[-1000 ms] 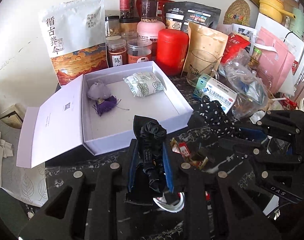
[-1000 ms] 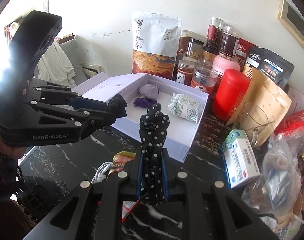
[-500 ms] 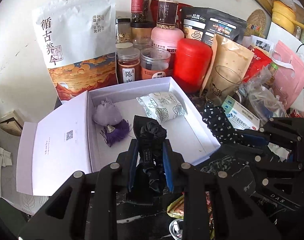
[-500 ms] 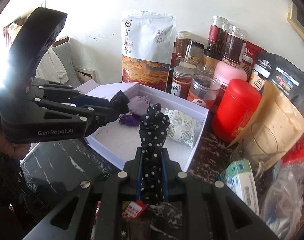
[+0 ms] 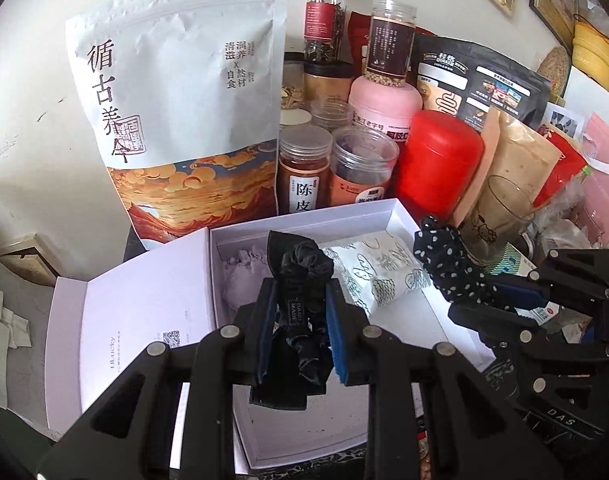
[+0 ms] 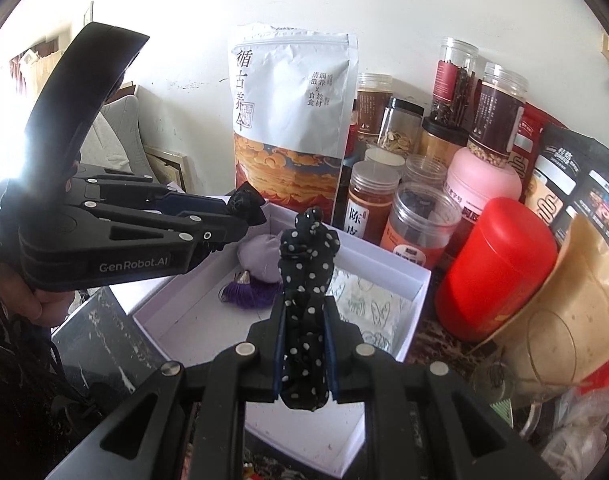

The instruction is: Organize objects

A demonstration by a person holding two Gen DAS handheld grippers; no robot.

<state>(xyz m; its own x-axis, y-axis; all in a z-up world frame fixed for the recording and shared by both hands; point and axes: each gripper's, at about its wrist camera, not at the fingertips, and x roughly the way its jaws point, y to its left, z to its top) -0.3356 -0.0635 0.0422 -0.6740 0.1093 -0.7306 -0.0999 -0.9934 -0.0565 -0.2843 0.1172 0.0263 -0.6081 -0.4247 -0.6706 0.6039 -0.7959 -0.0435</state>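
My left gripper (image 5: 298, 296) is shut on a black satin scrunchie (image 5: 300, 272), held over the open white box (image 5: 344, 216). My right gripper (image 6: 306, 312) is shut on a black scrunchie with white dots (image 6: 306, 264), also above the box (image 6: 384, 258). In the box lie a lilac sachet with a purple tassel (image 6: 260, 256) and a white patterned pouch (image 6: 368, 304). In the left wrist view the dotted scrunchie (image 5: 444, 256) and right gripper (image 5: 500, 292) hang at the right; the pouch (image 5: 380, 272) shows between. In the right wrist view the left gripper (image 6: 240, 208) comes in from the left.
Behind the box stand a big white food pouch (image 5: 184, 100), several jars (image 5: 360, 168), a red canister (image 5: 436, 160), a glass mug (image 6: 552, 344) and packets. The box lid (image 5: 128, 320) lies flat to the left. A person's hand (image 6: 24, 300) holds the left gripper.
Both grippers have travelled forward with their scrunchies, from over the dark tabletop to above the open box. The box and the jars behind it look nearer and larger.
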